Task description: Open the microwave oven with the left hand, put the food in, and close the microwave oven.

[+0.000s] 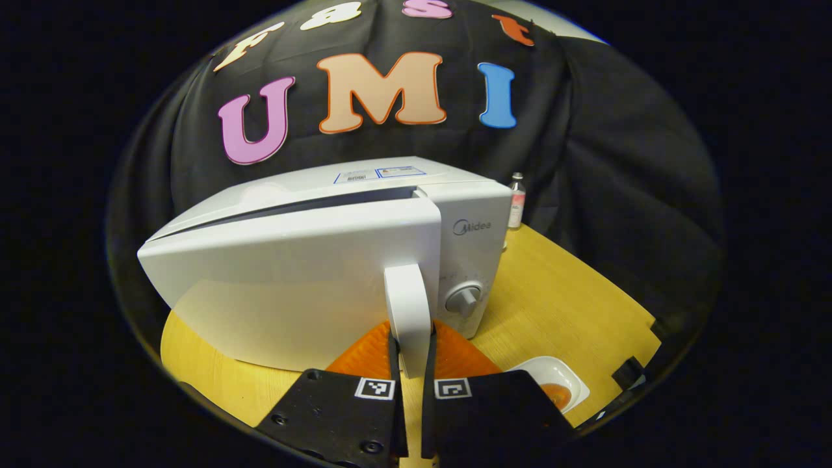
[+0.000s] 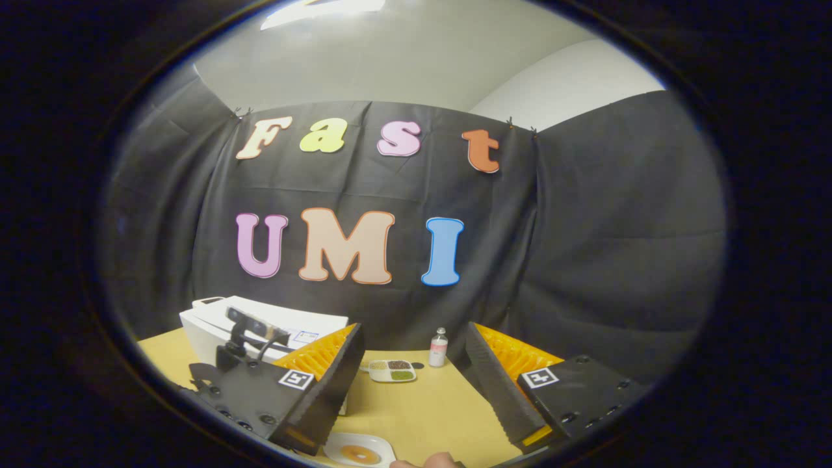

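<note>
Left gripper view is showing me the microwave (image 1: 312,260) sitting on the yellow table (image 1: 559,292), its door (image 1: 286,286) already swinging a little way out, with a dark gap showing along the top edge. I am pinching the door handle (image 1: 408,312) with the left gripper (image 1: 409,354): both fingers are pressing on the handle's lower end from either side, low down where the pull gives good leverage against the hinge at the far left. I am holding the tool level and pointing straight at the door face, which I judge suits a pull back toward me along the door's arc. Just right of the handle the round knob (image 1: 463,300) is sitting on the control panel, untouched.

The food is waiting in a white dish (image 1: 556,383) on the near right of the table, well apart from the microwave, so it stays out of the door's sweep.

In the right gripper view I am keeping the right gripper (image 2: 416,390) hanging above the table with its fingers spread wide and nothing between them, tilted slightly down, ready for the dish (image 2: 359,450) lying just below it. Farther off, a small bottle (image 2: 439,347) and a divided tray (image 2: 392,370) are standing near the back wall.
</note>
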### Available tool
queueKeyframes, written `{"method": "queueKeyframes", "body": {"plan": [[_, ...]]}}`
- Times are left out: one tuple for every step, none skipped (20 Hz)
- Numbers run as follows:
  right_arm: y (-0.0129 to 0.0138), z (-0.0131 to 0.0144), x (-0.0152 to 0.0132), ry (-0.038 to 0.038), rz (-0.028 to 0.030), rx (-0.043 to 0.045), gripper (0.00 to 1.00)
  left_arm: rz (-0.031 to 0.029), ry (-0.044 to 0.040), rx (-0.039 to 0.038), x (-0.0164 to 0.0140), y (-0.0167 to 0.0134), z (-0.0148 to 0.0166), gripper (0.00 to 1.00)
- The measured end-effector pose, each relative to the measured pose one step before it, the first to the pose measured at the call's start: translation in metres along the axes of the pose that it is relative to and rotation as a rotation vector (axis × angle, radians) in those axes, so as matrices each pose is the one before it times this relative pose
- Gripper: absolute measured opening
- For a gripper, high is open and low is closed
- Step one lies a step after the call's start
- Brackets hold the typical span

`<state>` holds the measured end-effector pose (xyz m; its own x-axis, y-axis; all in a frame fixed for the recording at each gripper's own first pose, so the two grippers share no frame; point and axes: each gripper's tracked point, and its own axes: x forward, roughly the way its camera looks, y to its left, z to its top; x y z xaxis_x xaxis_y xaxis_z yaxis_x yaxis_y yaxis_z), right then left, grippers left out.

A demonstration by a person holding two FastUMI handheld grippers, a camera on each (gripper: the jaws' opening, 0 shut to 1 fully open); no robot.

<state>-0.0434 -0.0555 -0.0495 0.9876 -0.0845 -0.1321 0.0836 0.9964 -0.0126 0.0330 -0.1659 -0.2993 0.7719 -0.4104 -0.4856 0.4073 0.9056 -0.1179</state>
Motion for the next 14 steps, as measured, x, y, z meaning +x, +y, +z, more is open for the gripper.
{"method": "queueKeyframes", "body": {"plan": [[-0.00024, -0.00325, 0.00190, 0.00630, -0.00381, 0.00056, 0.97, -0.01696, 0.00371, 0.01642, -0.01927, -0.00202, -0.01276, 0.08], [0.00124, -0.00756, 0.00163, 0.01509, 0.00205, 0.00333, 0.97, -0.01938, -0.02113, 0.00785, -0.01932, 0.00054, -0.00566, 0.08], [0.00326, -0.00819, 0.00076, 0.02064, 0.00840, 0.00346, 0.97, -0.01941, -0.00350, -0.00247, -0.01642, 0.00058, -0.00679, 0.08], [0.00253, -0.00911, 0.00122, 0.02098, 0.00975, 0.00135, 0.99, -0.01351, 0.01723, -0.01306, -0.01934, 0.00156, -0.00971, 0.07], [0.00432, -0.00752, 0.00118, 0.02111, 0.01203, 0.00262, 0.97, -0.01284, 0.00222, -0.00669, -0.01500, 0.00349, -0.00794, 0.08], [0.00534, -0.00889, 0.00320, 0.02664, 0.02057, 0.00664, 0.97, -0.01130, 0.00764, 0.00238, -0.01574, 0.00298, -0.00668, 0.08], [0.00517, -0.00922, 0.00229, 0.03173, 0.01490, 0.00756, 0.97, -0.00453, 0.01481, 0.00163, -0.01452, 0.00372, -0.00832, 0.08], [0.00328, -0.01105, 0.00325, 0.02922, 0.00970, 0.00937, 0.97, 0.00052, 0.00877, -0.00172, -0.01523, 0.00458, -0.00651, 0.09], [0.00355, -0.00718, 0.00255, 0.02340, 0.00884, 0.01104, 0.97, 0.00140, 0.00955, -0.00612, -0.01271, 0.00465, -0.00704, 0.09], [0.00344, -0.00629, 0.00267, 0.01949, 0.00565, 0.00903, 0.97, 0.00413, 0.00800, -0.00940, -0.00997, 0.00521, -0.00625, 0.11], [0.00301, -0.00692, 0.00190, 0.01945, 0.00449, 0.00558, 0.97, 0.00533, 0.00382, -0.00778, -0.01038, 0.00464, -0.00488, 0.12], [0.00369, -0.00758, 0.00213, 0.01815, 0.00551, 0.00016, 0.97, 0.01152, 0.01030, -0.00336, -0.00961, 0.00544, -0.00563, 0.12], [0.00373, -0.00528, 0.00136, 0.01626, 0.00450, -0.00549, 0.97, 0.01284, 0.01051, 0.00016, -0.00878, 0.00649, -0.00516, 0.13], [0.00356, -0.00523, 0.00079, 0.01266, 0.00268, -0.00816, 0.97, 0.01681, 0.00564, 0.00052, -0.00875, 0.00749, -0.00446, 0.15]]}}
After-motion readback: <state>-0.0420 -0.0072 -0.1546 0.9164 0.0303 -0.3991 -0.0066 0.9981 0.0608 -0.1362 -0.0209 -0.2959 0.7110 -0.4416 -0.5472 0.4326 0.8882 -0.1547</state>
